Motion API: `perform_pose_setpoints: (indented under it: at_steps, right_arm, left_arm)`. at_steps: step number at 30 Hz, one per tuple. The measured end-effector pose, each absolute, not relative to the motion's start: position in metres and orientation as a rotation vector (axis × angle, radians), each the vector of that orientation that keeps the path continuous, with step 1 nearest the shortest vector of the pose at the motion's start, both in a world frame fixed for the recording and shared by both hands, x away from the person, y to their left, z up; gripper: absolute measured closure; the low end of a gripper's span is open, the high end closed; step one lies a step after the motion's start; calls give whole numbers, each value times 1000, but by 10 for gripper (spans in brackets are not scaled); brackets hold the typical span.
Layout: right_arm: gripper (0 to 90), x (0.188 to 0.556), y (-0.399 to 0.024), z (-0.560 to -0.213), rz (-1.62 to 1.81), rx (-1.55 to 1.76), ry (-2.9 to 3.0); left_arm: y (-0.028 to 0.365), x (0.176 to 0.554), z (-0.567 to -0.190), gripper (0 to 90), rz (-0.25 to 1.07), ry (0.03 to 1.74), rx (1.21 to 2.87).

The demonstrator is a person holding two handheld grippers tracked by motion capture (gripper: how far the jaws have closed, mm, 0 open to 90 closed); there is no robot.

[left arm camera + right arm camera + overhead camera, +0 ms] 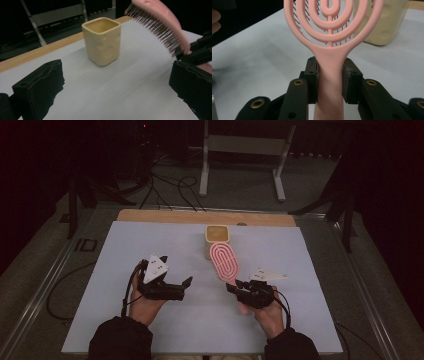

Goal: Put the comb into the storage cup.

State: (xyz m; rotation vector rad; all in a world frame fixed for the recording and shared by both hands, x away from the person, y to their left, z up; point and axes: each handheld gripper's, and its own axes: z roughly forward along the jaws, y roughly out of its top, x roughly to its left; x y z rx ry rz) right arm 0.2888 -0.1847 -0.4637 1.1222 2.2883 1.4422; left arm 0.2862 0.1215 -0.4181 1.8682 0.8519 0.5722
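A pink vented hairbrush is held up off the table by its handle, with my right gripper shut on it. In the right gripper view both pads clamp the brush's handle, and its oval head rises in front of the cup. A cream square cup stands upright at the far middle of the table, and the brush head points toward it. My left gripper hovers at the left, open and empty. In the left gripper view the cup stands ahead, and the brush bristles hang at the upper right.
A pale blue mat covers the table, with a wooden edge at the far side. Beyond it, cables lie on the floor beside a white stand.
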Motion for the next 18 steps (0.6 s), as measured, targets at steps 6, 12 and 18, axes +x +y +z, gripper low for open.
perform_pose_setpoints:
  at_steps: [6,12,18]
  right_arm:
    - [701,288,-178,-467,1425,1108,2294]
    - [701,287,-176,-469,1416,1111,2289]
    - [701,288,-176,-469,1416,1110,2285]
  left_arm:
    - [107,292,-418,0,526,848,1884]
    - [96,298,-418,0,492,862,1884]
    - [82,303,-422,0,441,868,1890]
